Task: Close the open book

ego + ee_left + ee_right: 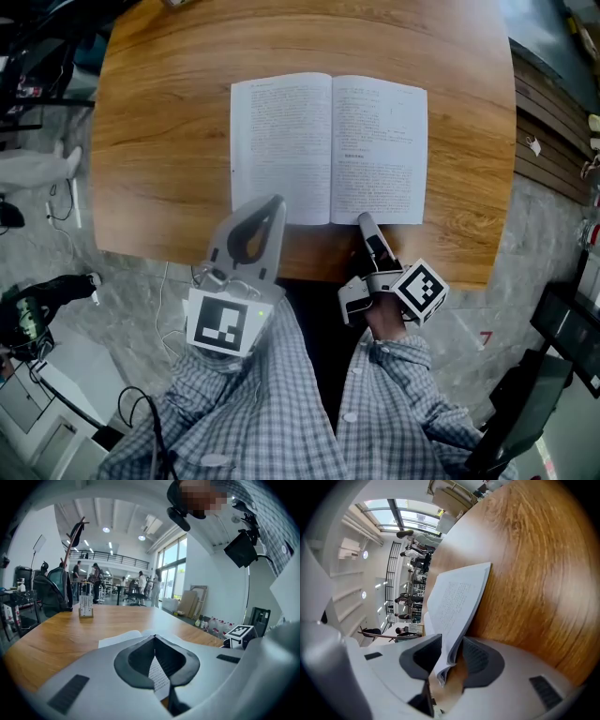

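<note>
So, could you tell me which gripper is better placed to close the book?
Probably the right gripper: its open jaws straddle the near edge of the right-hand pages of the book, ready to grip. The left gripper has jaws together over the left page.

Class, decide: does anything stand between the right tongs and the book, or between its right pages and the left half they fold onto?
Nothing separates the right tongs from the book: its right pages' lower edge sits between the open jaws. The left tongs lie over the left page, in the fold's path.
</note>
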Available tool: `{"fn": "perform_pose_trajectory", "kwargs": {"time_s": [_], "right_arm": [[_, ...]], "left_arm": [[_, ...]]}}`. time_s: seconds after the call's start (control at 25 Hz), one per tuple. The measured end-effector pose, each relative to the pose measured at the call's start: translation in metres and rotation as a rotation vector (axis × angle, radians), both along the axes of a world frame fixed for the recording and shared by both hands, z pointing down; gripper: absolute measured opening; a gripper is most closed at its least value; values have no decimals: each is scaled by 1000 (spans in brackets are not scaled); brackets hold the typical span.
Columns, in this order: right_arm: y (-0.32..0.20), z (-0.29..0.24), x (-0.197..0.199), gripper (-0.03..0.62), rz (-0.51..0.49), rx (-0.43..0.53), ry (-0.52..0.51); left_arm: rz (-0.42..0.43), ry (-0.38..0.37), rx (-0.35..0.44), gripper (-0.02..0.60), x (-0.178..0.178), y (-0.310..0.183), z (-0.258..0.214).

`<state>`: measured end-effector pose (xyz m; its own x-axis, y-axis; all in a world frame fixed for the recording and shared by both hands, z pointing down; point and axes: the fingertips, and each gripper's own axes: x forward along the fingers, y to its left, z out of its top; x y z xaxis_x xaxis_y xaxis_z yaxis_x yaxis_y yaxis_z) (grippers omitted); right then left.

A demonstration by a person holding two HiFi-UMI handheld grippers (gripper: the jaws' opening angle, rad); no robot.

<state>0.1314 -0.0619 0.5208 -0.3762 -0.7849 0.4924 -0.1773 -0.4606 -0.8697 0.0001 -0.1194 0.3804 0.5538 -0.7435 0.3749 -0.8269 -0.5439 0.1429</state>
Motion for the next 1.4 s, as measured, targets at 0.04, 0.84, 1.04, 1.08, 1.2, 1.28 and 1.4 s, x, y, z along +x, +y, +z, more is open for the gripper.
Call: {"fn": "perform_pose_trajectory", "kwargs": {"time_s": [0.04,0.84,1.04,1.08,1.2,1.28,1.4], "right_arm": [[-1,0,1,133,5,-1,-7],[-8,-35,-12,32,-210,220,341],[-7,-51,-29,29,-402,322,570],[-7,-55,-34,29,-451,348,637],[-7,-60,-48,29,-598,403,836],[-7,-62,-56,29,-683,424,941],[-8,-64,-68,29,-754,445,1004]], "left_arm": [[-2,-2,-1,9,0,0,0],[-49,-25,34,9,-14,0,-4],[-78,-23,40,9,-25,1,-10],[-79,-31,40,9,-28,1,-9],[-92,-42,35,9,-35,3,-7],[-105,-40,32,9,-39,2,-8],[-127,-38,31,9,-45,2,-8]]}}
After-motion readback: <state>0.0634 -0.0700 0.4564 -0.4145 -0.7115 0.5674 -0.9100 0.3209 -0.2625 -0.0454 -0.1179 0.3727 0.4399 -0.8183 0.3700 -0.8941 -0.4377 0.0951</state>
